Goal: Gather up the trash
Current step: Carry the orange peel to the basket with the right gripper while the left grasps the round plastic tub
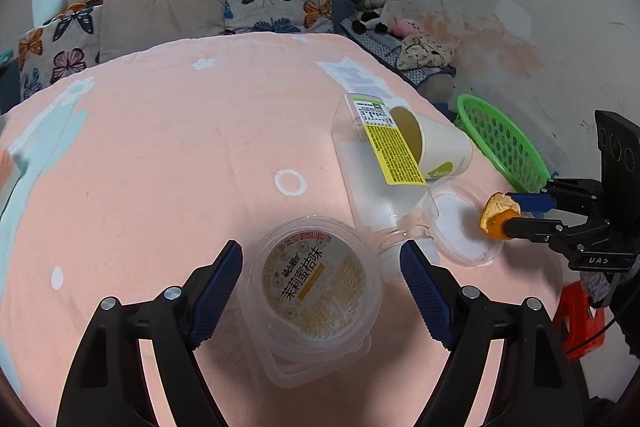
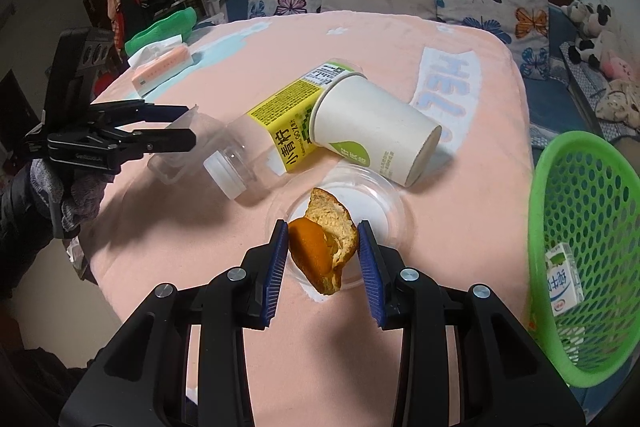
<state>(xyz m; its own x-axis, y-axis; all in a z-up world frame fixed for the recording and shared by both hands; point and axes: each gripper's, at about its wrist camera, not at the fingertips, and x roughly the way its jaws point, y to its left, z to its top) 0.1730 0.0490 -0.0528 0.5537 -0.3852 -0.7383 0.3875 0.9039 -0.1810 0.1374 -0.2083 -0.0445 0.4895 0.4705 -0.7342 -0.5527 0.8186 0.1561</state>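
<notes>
A clear plastic tub with a yellow printed lid (image 1: 320,291) lies on the pink tablecloth (image 1: 160,167). My left gripper (image 1: 320,247) stands open around the tub, and a gap shows beside its right pad. To the right, my right gripper (image 2: 323,227) is shut on a piece of orange peel (image 2: 324,251), held just above a clear plastic dish (image 2: 372,203). From the left wrist view the peel (image 1: 496,217) and the right gripper (image 1: 512,211) sit at the table's right edge. A clear bottle with a yellow label (image 2: 280,143) and a white paper cup (image 2: 372,131) lie on their sides.
A green mesh basket (image 2: 584,247) stands off the table's right side and holds a small milk carton (image 2: 564,279). A tissue pack (image 2: 164,67) lies at the table's far left. Butterfly cushions (image 1: 280,3) and plush toys (image 1: 372,3) sit behind. A red stool (image 1: 580,323) stands below.
</notes>
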